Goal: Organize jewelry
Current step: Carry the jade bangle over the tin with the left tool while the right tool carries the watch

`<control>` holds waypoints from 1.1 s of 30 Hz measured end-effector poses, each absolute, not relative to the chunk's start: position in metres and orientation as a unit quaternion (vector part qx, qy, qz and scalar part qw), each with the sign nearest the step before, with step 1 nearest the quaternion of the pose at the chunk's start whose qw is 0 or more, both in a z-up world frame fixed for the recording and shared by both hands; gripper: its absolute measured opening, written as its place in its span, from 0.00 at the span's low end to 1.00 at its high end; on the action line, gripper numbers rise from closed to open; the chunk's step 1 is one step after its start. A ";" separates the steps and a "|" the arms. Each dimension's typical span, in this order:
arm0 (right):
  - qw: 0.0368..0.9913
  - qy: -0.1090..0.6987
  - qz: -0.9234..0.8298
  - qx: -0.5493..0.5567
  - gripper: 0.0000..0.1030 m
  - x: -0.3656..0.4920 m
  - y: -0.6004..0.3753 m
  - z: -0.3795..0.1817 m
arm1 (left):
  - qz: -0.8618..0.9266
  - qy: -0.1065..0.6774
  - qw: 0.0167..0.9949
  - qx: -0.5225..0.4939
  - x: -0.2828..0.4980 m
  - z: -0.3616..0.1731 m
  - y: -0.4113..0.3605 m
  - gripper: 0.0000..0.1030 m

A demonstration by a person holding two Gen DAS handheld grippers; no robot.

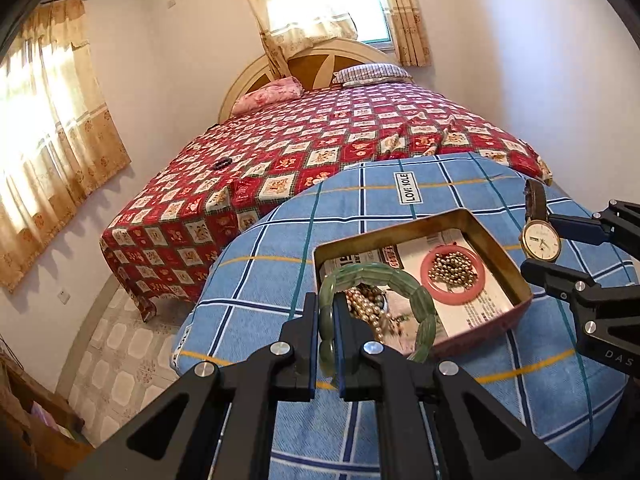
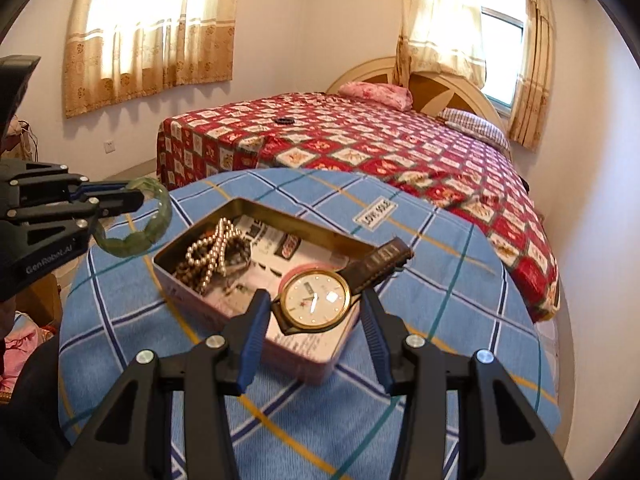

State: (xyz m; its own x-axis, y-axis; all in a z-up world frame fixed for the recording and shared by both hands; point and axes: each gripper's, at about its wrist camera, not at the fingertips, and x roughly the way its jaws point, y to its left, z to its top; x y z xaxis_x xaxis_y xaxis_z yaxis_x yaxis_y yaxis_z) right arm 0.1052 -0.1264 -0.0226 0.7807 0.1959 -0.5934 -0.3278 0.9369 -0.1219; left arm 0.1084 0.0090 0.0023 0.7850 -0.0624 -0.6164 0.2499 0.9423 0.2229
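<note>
A bed point(image 1: 320, 140) with a red patterned cover fills the room behind a round worktop point(image 1: 400, 200) under a blue checked cloth. On the worktop sits an open tin point(image 1: 496, 240), holding a pink bangle point(image 1: 430, 284) around gold beads and a heap of pearl beads point(image 2: 212, 252). Both hands are above it. The left gripper point(image 1: 326, 320) has its fingers nipped on a green bracelet point(image 1: 400, 276), which hangs over the tin's near-left corner. The right gripper point(image 2: 316, 312) holds a gold-rimmed watch point(image 2: 314, 300) by its case, strap pointing away; the grip looks light, though contact is hard to confirm. The tin lies directly below and ahead of both.
</note>
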 end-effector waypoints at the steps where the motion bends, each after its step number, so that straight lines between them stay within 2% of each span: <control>1: 0.937 0.299 0.141 -0.111 0.47 0.106 -0.125 -0.022 | -0.084 0.318 0.933 0.148 0.111 0.002 0.009 0.06; 33: 0.926 0.320 0.144 -0.138 0.47 0.156 -0.109 -0.049 | -0.070 0.358 0.919 0.150 0.167 -0.035 -0.001 0.06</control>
